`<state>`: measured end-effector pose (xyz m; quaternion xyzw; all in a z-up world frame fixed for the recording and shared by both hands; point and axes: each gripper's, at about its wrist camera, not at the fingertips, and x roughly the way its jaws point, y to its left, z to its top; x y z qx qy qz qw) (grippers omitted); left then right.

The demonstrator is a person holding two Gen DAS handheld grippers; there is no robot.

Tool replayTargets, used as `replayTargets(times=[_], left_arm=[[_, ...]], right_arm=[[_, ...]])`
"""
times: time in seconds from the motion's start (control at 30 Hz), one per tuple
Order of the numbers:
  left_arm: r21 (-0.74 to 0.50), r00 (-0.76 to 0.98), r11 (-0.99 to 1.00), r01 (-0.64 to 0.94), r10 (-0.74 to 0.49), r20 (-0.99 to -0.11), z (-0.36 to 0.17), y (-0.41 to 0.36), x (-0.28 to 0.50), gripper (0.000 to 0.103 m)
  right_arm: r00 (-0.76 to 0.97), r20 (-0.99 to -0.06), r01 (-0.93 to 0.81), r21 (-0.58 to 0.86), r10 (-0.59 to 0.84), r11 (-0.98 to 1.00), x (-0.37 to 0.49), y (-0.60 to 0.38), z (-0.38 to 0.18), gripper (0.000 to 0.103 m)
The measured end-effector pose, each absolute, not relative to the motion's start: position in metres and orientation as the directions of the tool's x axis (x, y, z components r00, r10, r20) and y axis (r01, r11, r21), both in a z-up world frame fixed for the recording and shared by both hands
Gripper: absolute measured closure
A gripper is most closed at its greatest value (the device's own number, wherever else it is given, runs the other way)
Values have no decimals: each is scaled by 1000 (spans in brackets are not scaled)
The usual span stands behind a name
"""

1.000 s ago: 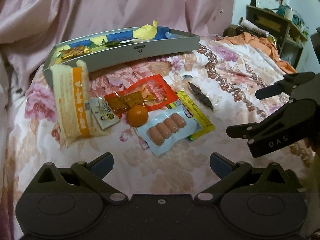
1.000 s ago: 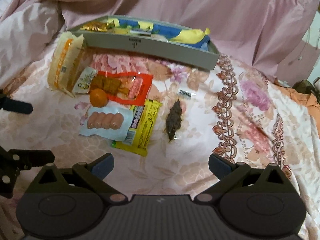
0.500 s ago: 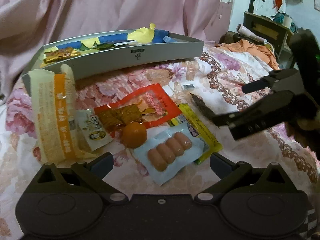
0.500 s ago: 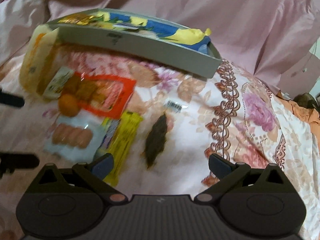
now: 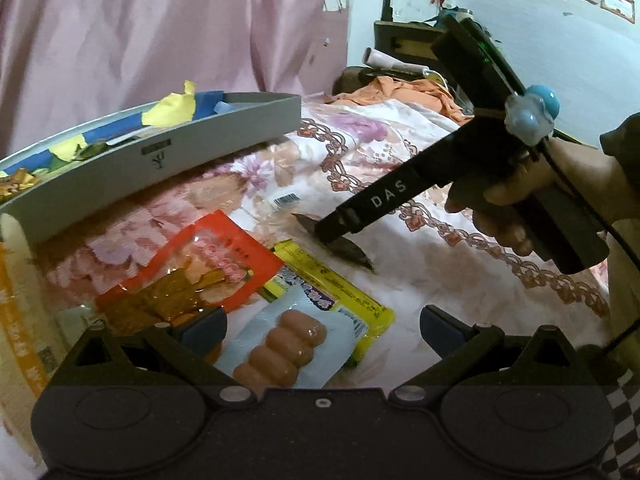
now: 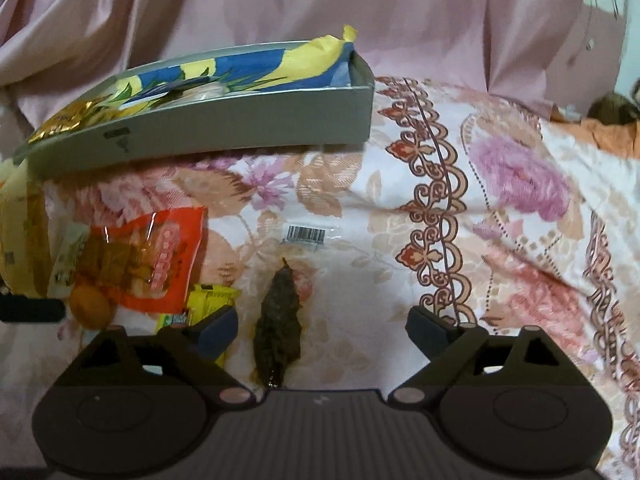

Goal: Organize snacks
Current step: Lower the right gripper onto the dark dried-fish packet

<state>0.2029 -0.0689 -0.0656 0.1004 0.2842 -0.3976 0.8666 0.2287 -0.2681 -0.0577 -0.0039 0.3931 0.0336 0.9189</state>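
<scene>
From the left wrist view, our left tool (image 5: pixel 323 320) hangs spread wide over the sausage pack (image 5: pixel 294 346), pinching nothing; one blue pad sits over the orange fruit (image 5: pixel 212 354) and the red snack pouch (image 5: pixel 192 268). The right tool (image 5: pixel 324 236) reaches in from the right, a hand (image 5: pixel 508 196) wrapped round its grip, with its tip down on the dark snack (image 5: pixel 348 250) lying on the flowered bedspread (image 5: pixel 420 280). "DAS" reads clearly along that tool's arm. The grey tray (image 5: pixel 160 160) behind carries a small dark mark on its wall (too small for us to read), and a barcode sticker (image 5: pixel 286 200) lies loose near it. The print on the yellow packet (image 5: pixel 340 284) is too fine to make out.

Over to the right wrist view: our right tool (image 6: pixel 322 330) is closing, still wide, with the dark snack (image 6: pixel 278 324) between its fingers but nearer the left one, neither pad pressing yet. The tray (image 6: pixel 240 120) already holds a blue-and-yellow bag (image 6: pixel 248 68) and a gold wrapper (image 6: pixel 60 120).

The risks, as we judge them: that off-centre snack could get shoved sideways, and a soft bedspread may bunch into the pinch with it. The snack looks thin and glossy (perhaps in clear film), so it could slip out on the lift. Our left pad may also nudge the fruit and set it rolling.
</scene>
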Motion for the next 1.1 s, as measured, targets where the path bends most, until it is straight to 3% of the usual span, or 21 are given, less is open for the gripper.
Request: replayTargets(times=[0.17,0.5,0.7,0.8,0.93,1.1], left_arm=[[-60,492,643,763,-639,-591,-72,-74,210,1],[43,490,625,780,-566,-663,-83,-92,217,1],[42,467,636,771,-519,-716,-88,-96,220,1],[-21,434,669,743,-506,-745,-87,-95,224,1],[-65,429,718,693,-483,-763,-87,-90,225,1],[-29,447,754,657,-419,-790,-87,-87,216,1]], right_arm=[[691,-718,-79,40,84,996,233,-265,-60,14],[687,-721,-96,42,96,995,248,-260,-68,21],[675,-734,-89,22,77,996,257,-260,-73,22],[665,-745,-93,-3,60,996,256,-257,-73,23],[646,-761,-86,17,69,996,255,-260,-71,29],[630,-772,-89,33,82,995,252,-264,-69,41]])
